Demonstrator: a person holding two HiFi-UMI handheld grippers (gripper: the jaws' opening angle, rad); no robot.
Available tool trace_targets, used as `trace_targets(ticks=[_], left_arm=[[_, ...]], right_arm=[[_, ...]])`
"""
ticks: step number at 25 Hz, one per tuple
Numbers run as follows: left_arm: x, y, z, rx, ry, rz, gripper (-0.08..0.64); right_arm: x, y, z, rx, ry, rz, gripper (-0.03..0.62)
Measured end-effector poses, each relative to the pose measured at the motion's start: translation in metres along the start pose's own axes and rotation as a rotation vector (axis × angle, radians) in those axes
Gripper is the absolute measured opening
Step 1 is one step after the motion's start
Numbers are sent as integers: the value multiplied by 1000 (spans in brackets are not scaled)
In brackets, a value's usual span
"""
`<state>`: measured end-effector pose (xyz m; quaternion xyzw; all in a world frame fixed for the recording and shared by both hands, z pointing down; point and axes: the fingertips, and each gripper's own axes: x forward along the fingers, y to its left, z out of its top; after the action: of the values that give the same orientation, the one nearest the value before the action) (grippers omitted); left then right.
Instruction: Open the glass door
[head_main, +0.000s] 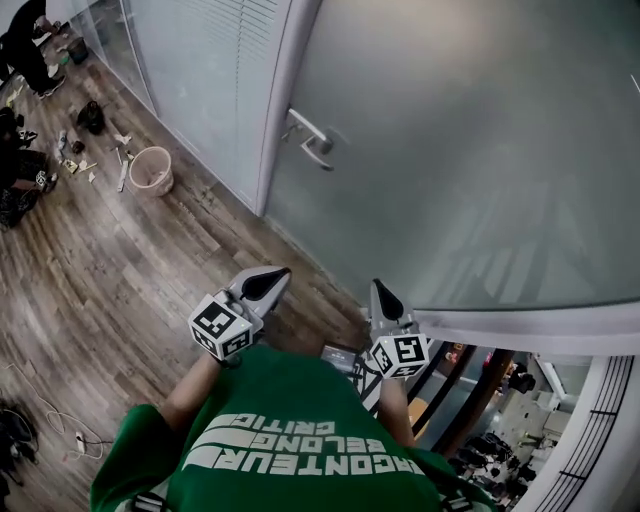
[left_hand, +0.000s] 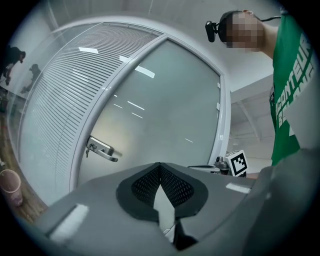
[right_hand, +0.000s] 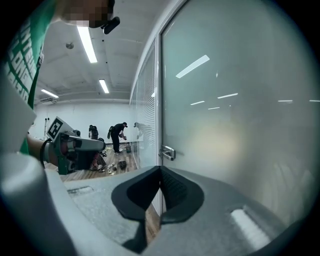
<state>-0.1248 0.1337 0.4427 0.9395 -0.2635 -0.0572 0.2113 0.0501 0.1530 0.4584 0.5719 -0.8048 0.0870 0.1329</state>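
The frosted glass door (head_main: 470, 150) stands closed ahead of me, with a silver lever handle (head_main: 312, 140) at its left edge beside the white frame (head_main: 280, 100). My left gripper (head_main: 272, 275) and right gripper (head_main: 380, 292) are held low in front of the person's green shirt, well short of the handle. Both are shut with nothing between the jaws. The handle (left_hand: 102, 150) appears left of and above the shut jaws in the left gripper view, and the handle (right_hand: 168, 152) sits just above the jaw tips in the right gripper view. Neither gripper touches the door.
A glass wall with blinds (head_main: 200, 70) runs left of the door. On the wood floor stand a pale bucket (head_main: 151, 170) and scattered tools, with people (head_main: 25, 45) working at the far left. Cables (head_main: 40, 410) lie at the lower left.
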Motion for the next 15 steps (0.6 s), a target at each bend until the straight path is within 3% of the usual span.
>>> trace_targets(ticks=[8,15], left_arm=[[13,61,25,13,36,55,17],[22,95,45,44,66,54,17]], right_arm=[[47,-27,14,7,11,-30,-6],[83,-30,32,-20,-28,-13,-6]])
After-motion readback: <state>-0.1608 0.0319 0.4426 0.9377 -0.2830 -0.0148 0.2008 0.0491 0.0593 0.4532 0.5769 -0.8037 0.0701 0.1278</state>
